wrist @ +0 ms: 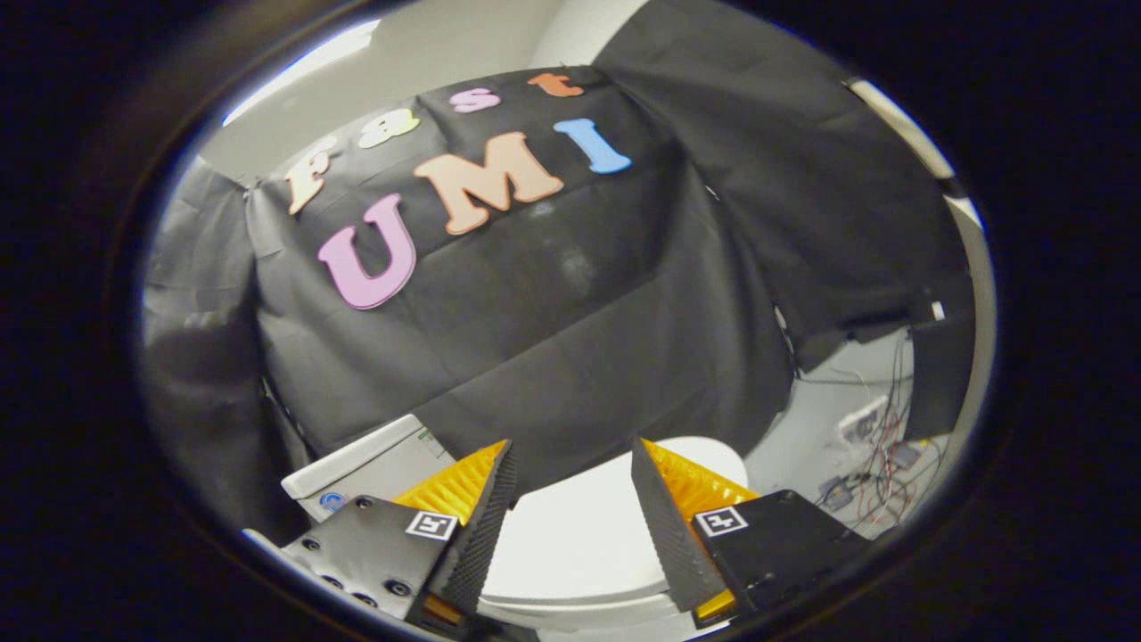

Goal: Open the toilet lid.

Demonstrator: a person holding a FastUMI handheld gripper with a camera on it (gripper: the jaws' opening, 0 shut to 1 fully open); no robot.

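A white toilet sits low ahead of me, its lid [588, 535] lying flat and closed. The white tank [365, 465] stands behind the lid, to the left of my left finger. My gripper [572, 450] hovers above the lid, open, its two fingers spread wide with only air between them. Through the gap I see the smooth top of the lid. The lid's rounded end [718, 455] shows beyond the right finger. Nothing is held, and I cannot tell how far the fingers are above the lid.
The black cloth wall [553, 339] hangs close behind the toilet and wraps round to the left and right. On the pale floor [829, 428] to the right lie loose wires and small electronics [878, 464].
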